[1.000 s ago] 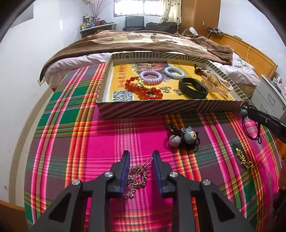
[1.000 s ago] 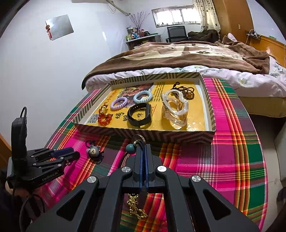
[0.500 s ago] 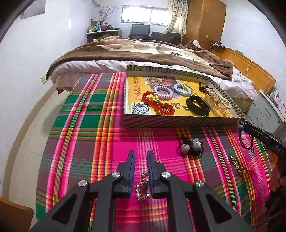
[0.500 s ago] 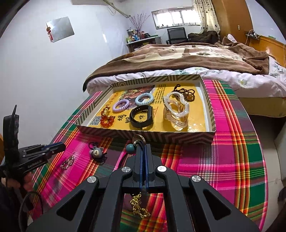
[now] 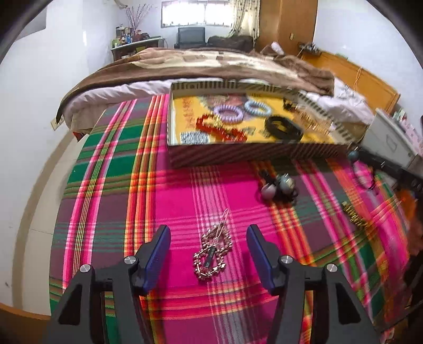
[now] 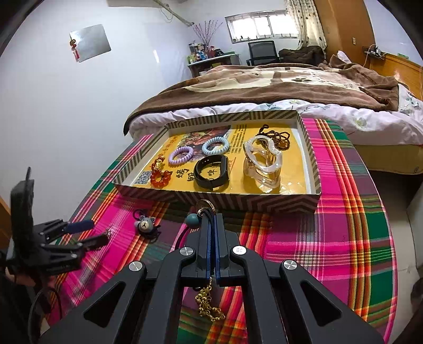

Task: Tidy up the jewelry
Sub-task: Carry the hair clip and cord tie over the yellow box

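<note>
Opening left tool (image 5: 208, 247) straddles silver chain (image 5: 211, 254), pads clear; right tool (image 6: 211, 225) pinches black cord (image 6: 208, 211) near tray's (image 6: 216, 198) front edge.

A home bedroom: bed (image 6: 277, 87) with brown blanket, curtained window (image 6: 259, 25).

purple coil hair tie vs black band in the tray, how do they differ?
The purple coil hair tie is a pale, ribbed spiral ring; the black band is dark, smooth and flat-walled. The black band is the larger loop and lies nearer the tray's front wall; the purple coil hair tie lies behind it, to the left. Both are closed loops resting on the tray's yellow floor.
</note>
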Demonstrator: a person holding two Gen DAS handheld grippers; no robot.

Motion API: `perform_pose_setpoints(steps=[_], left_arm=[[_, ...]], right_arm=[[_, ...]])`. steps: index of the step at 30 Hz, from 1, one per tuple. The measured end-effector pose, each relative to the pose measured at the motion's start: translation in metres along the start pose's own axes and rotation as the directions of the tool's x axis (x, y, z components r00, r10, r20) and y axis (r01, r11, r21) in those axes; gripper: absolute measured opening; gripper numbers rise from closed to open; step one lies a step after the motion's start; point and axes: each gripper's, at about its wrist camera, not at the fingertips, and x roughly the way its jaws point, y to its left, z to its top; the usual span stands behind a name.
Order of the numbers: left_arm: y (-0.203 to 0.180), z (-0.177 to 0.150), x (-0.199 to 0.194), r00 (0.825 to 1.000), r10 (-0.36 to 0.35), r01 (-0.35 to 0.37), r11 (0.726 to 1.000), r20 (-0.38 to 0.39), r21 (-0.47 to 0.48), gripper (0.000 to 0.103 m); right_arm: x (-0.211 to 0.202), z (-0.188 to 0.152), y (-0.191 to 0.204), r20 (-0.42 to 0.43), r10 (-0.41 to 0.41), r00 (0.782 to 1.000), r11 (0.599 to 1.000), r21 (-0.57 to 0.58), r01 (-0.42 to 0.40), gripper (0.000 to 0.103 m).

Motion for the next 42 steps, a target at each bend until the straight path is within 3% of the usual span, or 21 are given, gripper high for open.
perform_pose_setpoints(steps=[3,5,7,9,26,34,42], left_arm=[[-0.006,-0.005,0.005,1.0,0.024,-0.024,0.999,-0.002,0.034,0.057],[-0.008,-0.005,0.004,1.0,0.011,-0.01,0.999,-0.001,0.045,0.049],[-0.011,-0.005,0.003,1.0,0.004,-0.004,0.998,-0.001,0.062,0.033],[-0.014,-0.005,0.003,1.0,0.002,-0.002,0.997,-0.001,0.074,0.026],[-0.003,0.019,-0.023,0.997,-0.016,0.015,1.0,0.07,0.017,0.023],[0.008,0.065,-0.03,0.991,-0.04,0.04,0.999,0.124,-0.003,0.023],[0.018,0.12,-0.01,0.988,-0.072,0.076,0.997,0.138,-0.023,0.023]], right_arm=[[0.0,0.0,0.0,0.003,-0.001,1.0,1.0,0.001,0.001,0.002],[0.001,0.001,0.0,0.002,-0.003,1.0,1.0,0.001,0.003,0.002],[0.002,0.001,0.0,0.001,-0.001,1.0,1.0,0.002,0.001,0.002],[0.003,0.001,0.001,-0.001,0.0,1.0,1.0,0.0,0.0,0.001],[-0.006,0.017,0.005,0.027,-0.008,1.0,1.0,-0.016,0.008,0.001],[-0.007,0.048,0.01,0.051,-0.018,0.999,0.999,-0.038,0.019,0.001],[0.016,0.092,0.004,0.037,-0.045,0.998,0.998,-0.051,0.047,0.001]])
